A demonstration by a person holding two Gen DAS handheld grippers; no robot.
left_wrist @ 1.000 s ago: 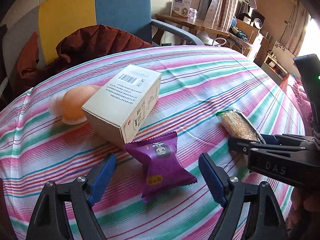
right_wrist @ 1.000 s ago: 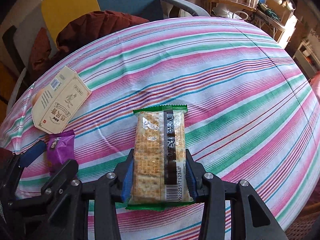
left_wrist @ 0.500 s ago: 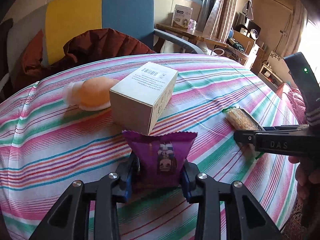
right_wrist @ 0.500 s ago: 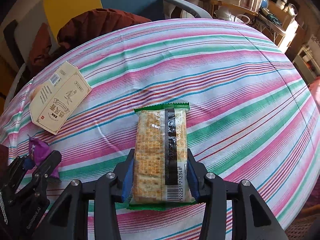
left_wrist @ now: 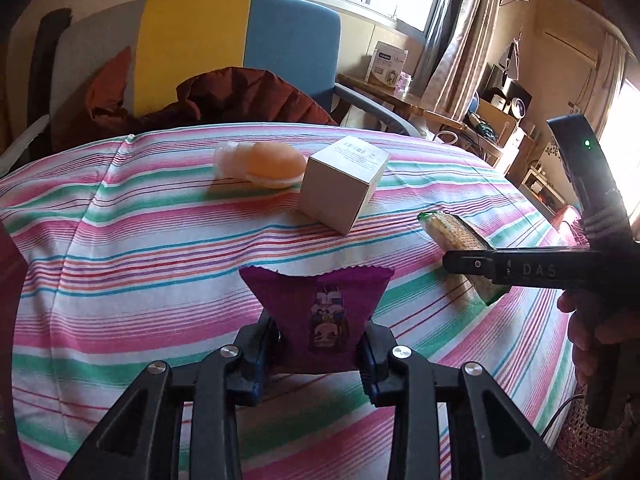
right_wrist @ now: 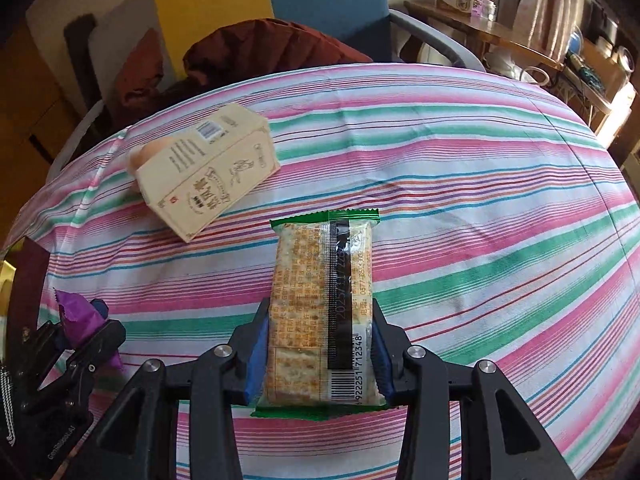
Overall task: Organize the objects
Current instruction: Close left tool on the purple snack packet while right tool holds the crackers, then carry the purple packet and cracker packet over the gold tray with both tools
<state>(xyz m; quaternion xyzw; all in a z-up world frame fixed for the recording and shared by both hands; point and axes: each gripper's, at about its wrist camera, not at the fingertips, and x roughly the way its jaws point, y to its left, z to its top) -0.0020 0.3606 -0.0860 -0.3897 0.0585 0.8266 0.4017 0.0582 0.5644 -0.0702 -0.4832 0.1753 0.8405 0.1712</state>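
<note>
A: What is gripped by the left gripper (left_wrist: 318, 354)?

B: A purple snack packet (left_wrist: 320, 312) is clamped between its blue pads, the jaws drawn in tight against both sides. The packet is held above the striped tablecloth (left_wrist: 140, 248), its crimped upper edge spread wide.

A: And the right gripper (right_wrist: 318, 360)?

B: It is closed on a cracker pack (right_wrist: 322, 308) — clear wrap, green ends, barcode at the near end. The pads are pressed to the long sides of the pack's near half.

A: What is left on the cloth?

B: A cream carton (right_wrist: 208, 170) is seen lying on its side near the far left edge. An orange, rounded item in clear wrap (left_wrist: 264, 164) is seen just beside it — whether the two touch cannot be told.
</note>
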